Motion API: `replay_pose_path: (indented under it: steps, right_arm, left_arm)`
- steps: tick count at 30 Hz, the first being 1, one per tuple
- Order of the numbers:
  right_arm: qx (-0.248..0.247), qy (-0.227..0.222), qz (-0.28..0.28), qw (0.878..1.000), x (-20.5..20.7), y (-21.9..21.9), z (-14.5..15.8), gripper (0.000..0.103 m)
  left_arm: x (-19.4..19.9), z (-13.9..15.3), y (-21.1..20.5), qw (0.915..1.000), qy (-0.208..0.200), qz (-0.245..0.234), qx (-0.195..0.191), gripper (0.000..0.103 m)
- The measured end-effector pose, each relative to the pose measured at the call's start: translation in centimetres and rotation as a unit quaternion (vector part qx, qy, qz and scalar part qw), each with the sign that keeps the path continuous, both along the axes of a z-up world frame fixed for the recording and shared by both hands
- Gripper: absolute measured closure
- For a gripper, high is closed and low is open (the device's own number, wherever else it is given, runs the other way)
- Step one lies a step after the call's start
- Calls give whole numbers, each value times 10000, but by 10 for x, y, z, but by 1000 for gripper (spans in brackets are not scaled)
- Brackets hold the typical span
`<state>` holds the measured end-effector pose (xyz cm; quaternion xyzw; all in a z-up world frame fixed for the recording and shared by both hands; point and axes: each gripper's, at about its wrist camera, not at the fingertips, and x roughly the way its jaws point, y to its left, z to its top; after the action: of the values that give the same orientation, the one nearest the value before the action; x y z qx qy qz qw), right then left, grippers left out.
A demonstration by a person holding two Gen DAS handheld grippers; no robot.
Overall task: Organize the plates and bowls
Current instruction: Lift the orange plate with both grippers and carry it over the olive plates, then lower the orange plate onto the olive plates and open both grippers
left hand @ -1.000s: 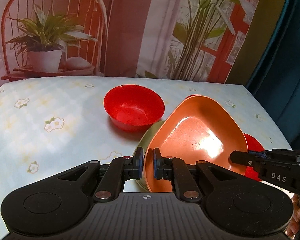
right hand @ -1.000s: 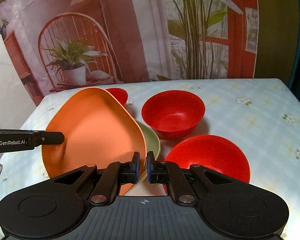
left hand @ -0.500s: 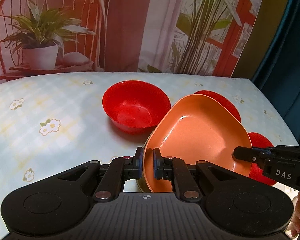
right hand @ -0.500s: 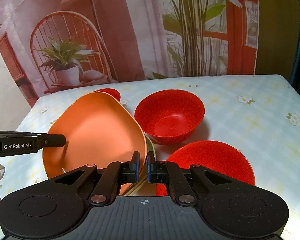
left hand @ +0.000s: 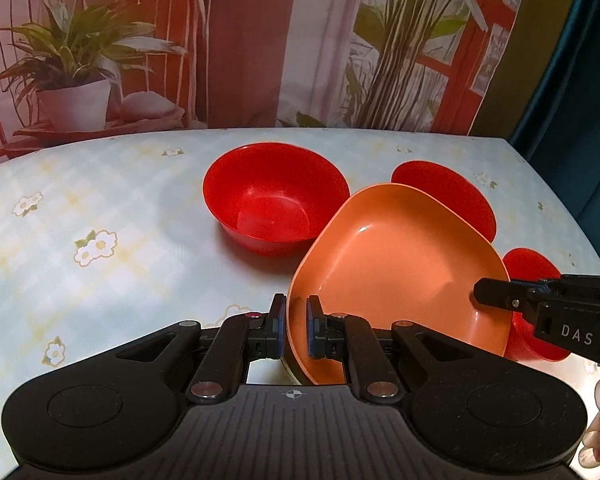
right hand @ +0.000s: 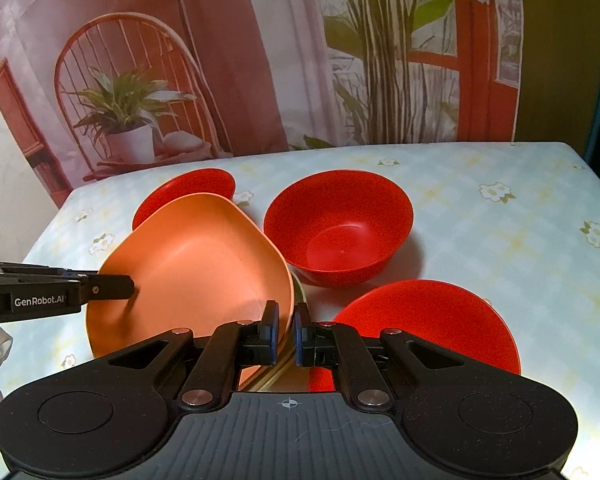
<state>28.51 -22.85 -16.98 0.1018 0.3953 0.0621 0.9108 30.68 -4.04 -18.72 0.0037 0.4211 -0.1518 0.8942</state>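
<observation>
An orange plate is held tilted between both grippers. My left gripper is shut on its near rim. My right gripper is shut on the opposite rim of the orange plate. A green plate's edge shows just beneath it. A deep red bowl stands on the table beyond; it also shows in the right wrist view. Two more red bowls lie behind and right of the orange plate.
The table has a pale floral cloth. In the right wrist view a red bowl sits near right and another far left. A printed backdrop stands at the table's far edge. The table's right edge is close.
The orange plate has lowered and flattened toward the table, held by both grippers throughout. The green plate under it is now almost fully covered.
</observation>
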Motion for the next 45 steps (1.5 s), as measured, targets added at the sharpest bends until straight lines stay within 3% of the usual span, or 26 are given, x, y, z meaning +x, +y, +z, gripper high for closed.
replay_pose_path:
  steps: [23, 45]
  right_arm:
    - [-36, 2, 8, 10000, 1, -2, -4, 92]
    - [-164, -206, -18, 9997, 2, -11, 12, 87]
  left_arm:
    - [0, -8, 5, 9999, 65, 68, 85, 92]
    - [-3, -11, 8, 9999, 63, 125, 19, 92]
